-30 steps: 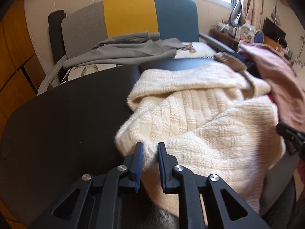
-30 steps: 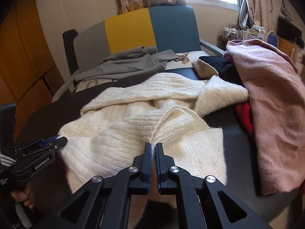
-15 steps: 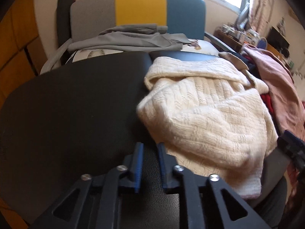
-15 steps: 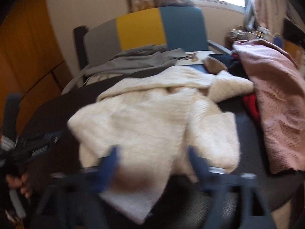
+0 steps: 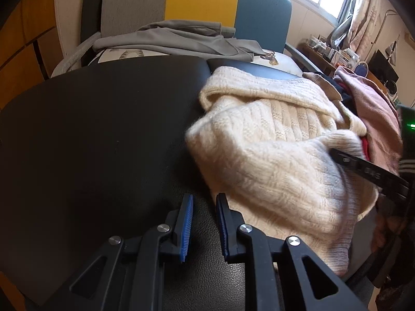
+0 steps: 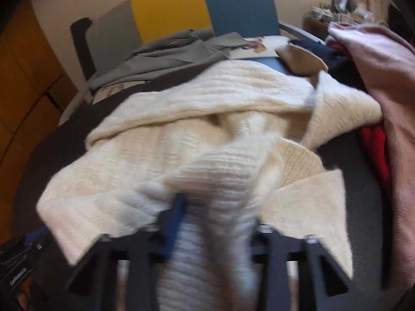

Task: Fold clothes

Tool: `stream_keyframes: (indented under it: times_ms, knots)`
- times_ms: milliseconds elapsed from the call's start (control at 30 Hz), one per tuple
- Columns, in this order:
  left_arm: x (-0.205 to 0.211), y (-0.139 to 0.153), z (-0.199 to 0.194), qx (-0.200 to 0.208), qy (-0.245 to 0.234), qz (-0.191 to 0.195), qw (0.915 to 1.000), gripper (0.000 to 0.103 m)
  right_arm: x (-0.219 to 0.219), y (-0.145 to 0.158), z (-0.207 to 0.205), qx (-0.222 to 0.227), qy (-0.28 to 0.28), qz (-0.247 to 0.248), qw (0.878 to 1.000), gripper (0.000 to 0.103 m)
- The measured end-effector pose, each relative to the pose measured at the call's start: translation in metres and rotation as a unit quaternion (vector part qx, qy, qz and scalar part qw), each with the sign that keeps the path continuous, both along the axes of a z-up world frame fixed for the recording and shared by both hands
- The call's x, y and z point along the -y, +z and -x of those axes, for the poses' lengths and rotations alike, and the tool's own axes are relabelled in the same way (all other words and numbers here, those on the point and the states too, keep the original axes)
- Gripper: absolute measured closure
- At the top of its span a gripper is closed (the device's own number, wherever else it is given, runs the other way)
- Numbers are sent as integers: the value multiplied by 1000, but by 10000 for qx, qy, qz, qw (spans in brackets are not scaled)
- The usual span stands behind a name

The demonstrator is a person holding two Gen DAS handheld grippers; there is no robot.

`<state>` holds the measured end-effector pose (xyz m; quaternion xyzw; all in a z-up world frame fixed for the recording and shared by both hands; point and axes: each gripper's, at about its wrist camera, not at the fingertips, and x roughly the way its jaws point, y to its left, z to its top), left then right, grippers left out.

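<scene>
Cream knit sweater [image 5: 280, 155]: lies rumpled on the right half of the black padded counter [image 5: 98, 129], one layer doubled over another, its near edge hanging toward the counter's front. Position suggests a fold in progress, not a finished one.

Left tongs [image 5: 203, 223]: hover over bare counter just left of the sweater's near corner. Jaws stand narrowly apart, having just been opening, with nothing between them. The placement reads as a release or a wait beside the garment, leaving the cloth free for the other hand.

Right tongs [image 6: 215, 212]: low at the sweater's near edge, picture blurred. A ribbed band of the knit runs between the jaws, which have just been closing; they appear clamped on that band. The grip looks chosen to lift or carry this part across the body of the garment. In the left view the same tool shows as a dark arm lying over the sweater's right side.

Pink garment [image 6: 384, 83]: heaped at the right, well clear of the working area, with red cloth [image 6: 376, 150] beneath it; presumably waiting its turn.

Grey garment [image 5: 176, 39]: draped on the seat of the far chair [image 5: 202, 0], which has a grey, yellow and blue back.
</scene>
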<state>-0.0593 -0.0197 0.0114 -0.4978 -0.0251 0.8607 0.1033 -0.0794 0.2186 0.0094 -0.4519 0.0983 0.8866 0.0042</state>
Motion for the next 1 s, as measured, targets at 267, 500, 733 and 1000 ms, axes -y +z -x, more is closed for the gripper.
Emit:
stream_keyframes:
  times_ms: [267, 500, 733, 1000]
  knots:
    - [-6, 5, -2, -22, -126, -92, 9999, 85, 21, 55, -63, -650, 451, 282, 9965, 90]
    - [2, 19, -5, -235, -61, -30, 9997, 85, 45, 57, -117, -544, 1021, 413, 9924, 90]
    - [-1, 37, 7, -501, 38, 294, 9983, 85, 56, -3, -158, 53, 1392, 70, 9902, 89]
    - [-65, 62, 46, -848, -739, 902, 9896, 85, 5, 22, -189, -638, 1354, 87, 9887, 81]
